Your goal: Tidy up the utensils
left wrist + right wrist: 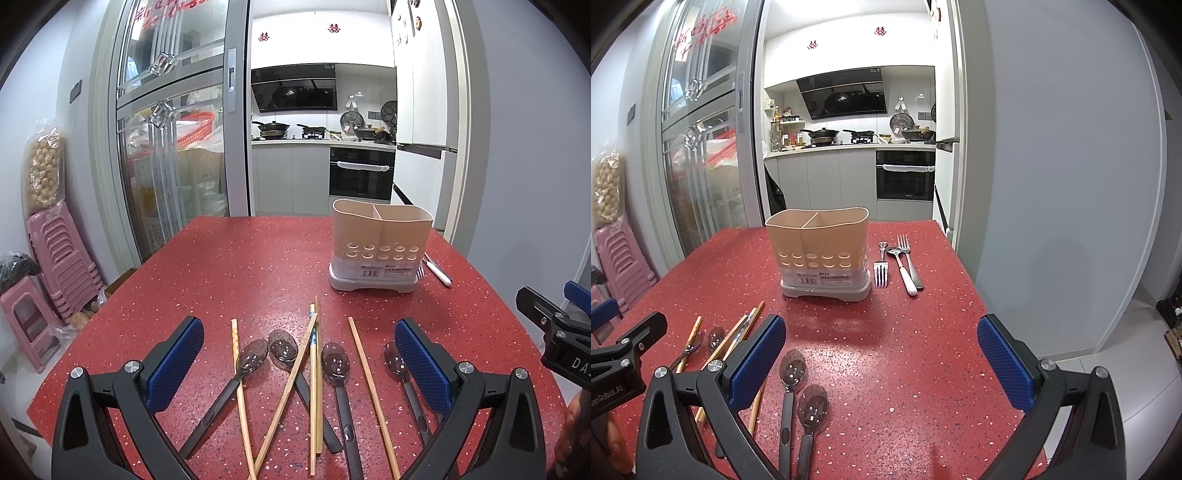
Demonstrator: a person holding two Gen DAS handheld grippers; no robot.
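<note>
1. Far left, left wrist view: pink stools (55,266) stacked on the floor by the wall. Not part of the task.
2. Left gripper (299,354) hovers over the near table (240,266) edge. Jaws spread wide, nothing between the blue pads (173,365). Likely staged that way to straddle one utensil before closing.
3. Under and ahead of it: wooden chopsticks (291,380) scattered loose, several crossing each other and the spoon handles. Crossed pieces will need lifting one at a time, or a neighbour may drag along.
4. Among the chopsticks: four clear-bowled spoons (334,360) w/ dark handles, bowls pointing away, handles toward the operator. Handles near the edge give the easiest grab pt.
5. Centre-right, well apart from the pile: utensil holder (818,251), beige, upright on a grey drip base, split by a divider into two compartments. Both look empty from here; the bottoms are hidden. Judged destination: two compartments suggest sorting by type.
6. Just right of the holder, right wrist view: metal forks (881,275), plus a white-handled spoon (903,271), flat on the table and roughly parallel. Placed beside the holder, so a short carry.
7. Right gripper (882,352) above bare red tabletop, jaws wide, holding nothing. Two of the spoons lie near its left pad.
8. Status est.: sorting not yet begun; all utensils lie on the table.
</note>
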